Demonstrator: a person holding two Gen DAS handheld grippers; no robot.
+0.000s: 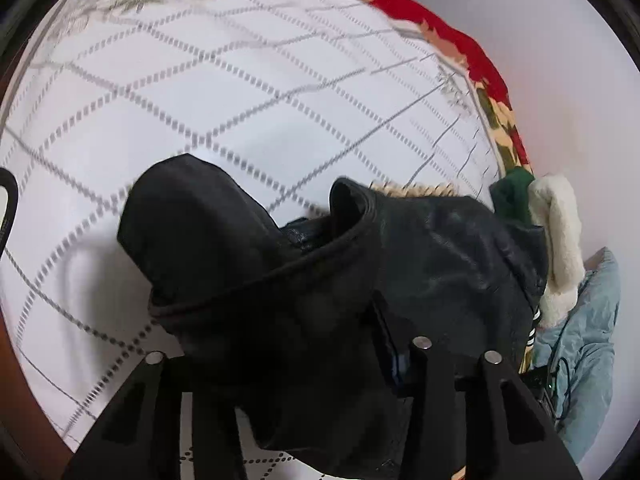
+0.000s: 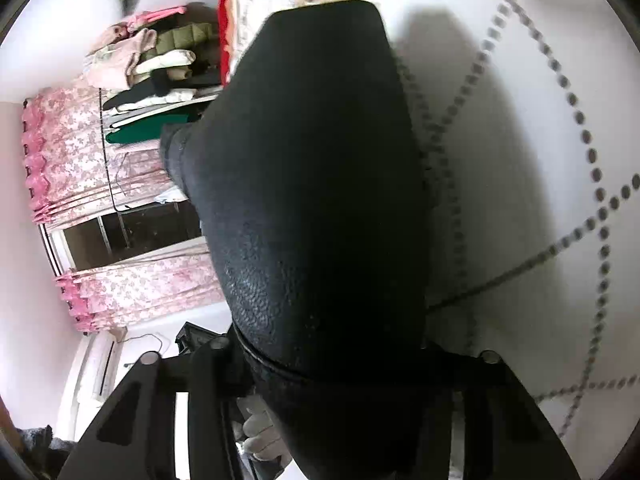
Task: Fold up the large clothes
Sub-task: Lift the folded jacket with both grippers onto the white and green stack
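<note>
A black leather jacket (image 1: 432,248) hangs over the white quilted bed (image 1: 240,92). My left gripper (image 1: 320,360) is shut on the jacket's edge, and the leather drapes over its fingers and hides the tips. In the right wrist view my right gripper (image 2: 320,364) is shut on another part of the same jacket (image 2: 312,184), likely a sleeve, which fills the middle of the view and covers the fingertips. The jacket is lifted above the bed (image 2: 520,120).
A red patterned blanket (image 1: 452,40) lies along the bed's far edge. A green garment (image 1: 512,196), a cream fleece (image 1: 560,240) and a light blue coat (image 1: 588,340) sit at the right. Pink curtains (image 2: 80,160), a window and a clothes pile (image 2: 148,64) show at left.
</note>
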